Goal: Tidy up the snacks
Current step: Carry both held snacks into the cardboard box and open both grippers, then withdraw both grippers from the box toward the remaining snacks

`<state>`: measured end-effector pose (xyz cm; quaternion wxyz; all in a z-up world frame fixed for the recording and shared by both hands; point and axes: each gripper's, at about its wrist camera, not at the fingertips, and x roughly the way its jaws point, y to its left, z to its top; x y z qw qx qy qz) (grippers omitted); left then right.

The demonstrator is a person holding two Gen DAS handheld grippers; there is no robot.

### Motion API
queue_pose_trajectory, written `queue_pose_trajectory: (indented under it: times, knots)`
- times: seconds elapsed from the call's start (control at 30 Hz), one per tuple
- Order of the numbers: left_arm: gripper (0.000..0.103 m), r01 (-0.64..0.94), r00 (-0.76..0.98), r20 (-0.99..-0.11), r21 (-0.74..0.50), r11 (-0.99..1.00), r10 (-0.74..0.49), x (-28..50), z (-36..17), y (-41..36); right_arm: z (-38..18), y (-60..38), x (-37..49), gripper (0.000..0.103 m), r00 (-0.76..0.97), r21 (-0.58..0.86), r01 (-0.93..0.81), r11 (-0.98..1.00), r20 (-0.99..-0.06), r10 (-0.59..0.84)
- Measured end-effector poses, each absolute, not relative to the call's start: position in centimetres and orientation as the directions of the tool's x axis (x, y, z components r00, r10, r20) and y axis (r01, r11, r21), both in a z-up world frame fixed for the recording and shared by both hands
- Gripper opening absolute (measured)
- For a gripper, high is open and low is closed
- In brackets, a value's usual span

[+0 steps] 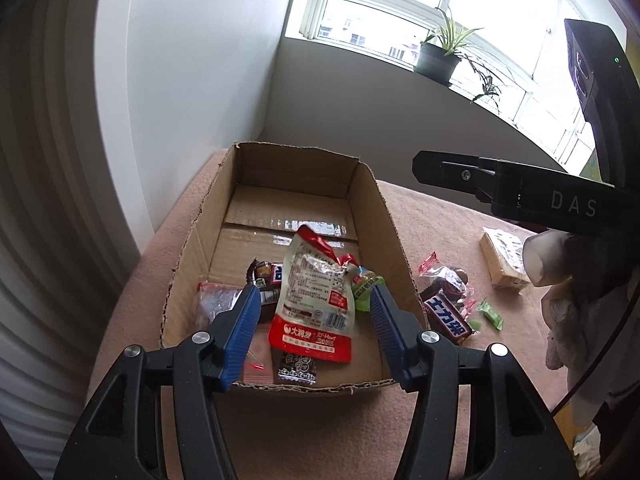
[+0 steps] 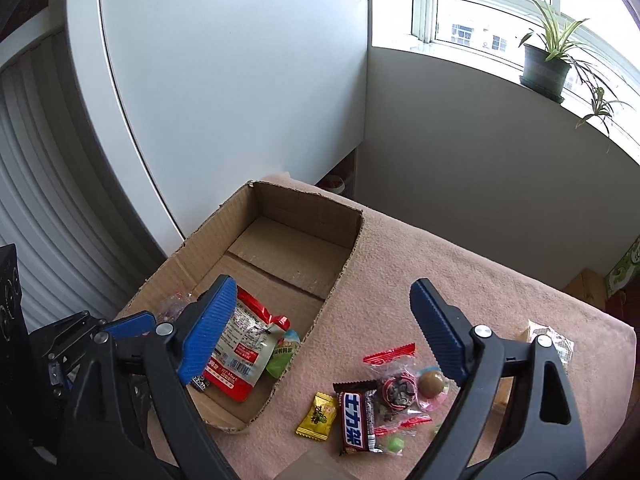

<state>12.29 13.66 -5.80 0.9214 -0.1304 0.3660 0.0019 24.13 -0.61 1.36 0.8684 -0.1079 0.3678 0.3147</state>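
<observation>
Your left gripper [image 1: 312, 316] hovers over the near end of the cardboard box [image 1: 192, 248], jaws spread wide with nothing between them. The red-and-white snack pouch [image 1: 316, 304] sits in the gap, apparently lying tilted on the other packets in the box, untouched by either pad as far as I can tell. Your right gripper [image 2: 320, 328] is also wide open and empty, hanging over the pink cloth [image 2: 460, 264] at lower centre of the right wrist view.

The snacks left outside lie in a tight cluster at the lower middle of that view: a dark chocolate bar [image 2: 354, 418], a yellow candy [image 2: 318, 414] just beside it, and a clear packet holding a brown ball [image 2: 430, 384] overlapping the bar's far end. A pale wrapped biscuit [image 2: 554, 342] lies apart near the right edge.

The risk is in that overlap. Close on the bar and you may drag the clear packet along or pinch only loose film, which could slip out mid-carry. The small green candy [image 2: 394, 443] could get knocked off the cloth. Watch, too, that your two grippers don't collide over the box.
</observation>
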Motion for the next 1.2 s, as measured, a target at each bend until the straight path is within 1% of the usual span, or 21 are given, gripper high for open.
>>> queue_pose_trajectory:
  times: [0.27,0.57,0.77,0.97,1.0,1.03,1.07,1.1,1.13,1.17,1.2]
  knots:
    - [0.056,-0.073,0.743,-0.66,-0.25,0.965,-0.115,11.5,-4.8,12.1,1.5,-6.5,23.9,0.091,0.531,0.08,-0.59,0.803,-0.711,0.461]
    - [0.056,-0.014,0.731,-0.663,-0.251,0.968,-0.161,10.9,-4.9,8.4,0.1,-14.0,23.6,0.091,0.513,0.146,-0.532,0.834,-0.728,0.455]
    - [0.056,0.039,0.706,-0.677,-0.259,0.965,-0.21,10.4,-5.6,5.1,-1.9,-17.9,23.2,0.091,0.462,0.237,-0.498,0.834,-0.741,0.487]
    - [0.056,0.107,0.672,-0.705,-0.212,0.972,-0.227,11.5,-6.0,1.2,-3.3,-20.5,23.4,0.09,0.426,0.318,-0.465,0.826,-0.738,0.524]
    - [0.056,0.111,0.67,-0.707,-0.206,0.972,-0.227,11.6,-6.0,0.8,-3.5,-20.8,23.4,0.088,0.422,0.327,-0.461,0.825,-0.737,0.528]
    - [0.056,0.113,0.667,-0.709,-0.205,0.972,-0.227,11.8,-6.1,0.5,-3.7,-21.0,23.4,0.084,0.418,0.332,-0.459,0.824,-0.737,0.531]
    - [0.056,0.114,0.663,-0.712,-0.208,0.972,-0.23,11.9,-6.2,0.2,-3.9,-20.9,23.4,0.074,0.412,0.336,-0.46,0.822,-0.739,0.533]
    - [0.056,0.117,0.66,-0.713,-0.213,0.97,-0.236,11.9,-6.3,0.0,-4.1,-20.9,23.4,0.068,0.405,0.339,-0.462,0.82,-0.742,0.535]
    - [0.056,0.119,0.657,-0.715,-0.217,0.969,-0.241,11.8,-6.4,-0.2,-4.2,-20.7,23.6,0.055,0.395,0.341,-0.465,0.817,-0.746,0.536]
    - [0.056,0.122,0.653,-0.717,-0.219,0.968,-0.244,11.6,-6.6,-0.4,-4.3,-20.3,23.8,0.048,0.382,0.345,-0.471,0.812,-0.75,0.54]
    - [0.056,0.124,0.65,-0.719,-0.219,0.968,-0.246,11.4,-6.7,-0.6,-4.4,-19.8,24.0,0.047,0.372,0.346,-0.479,0.806,-0.752,0.544]
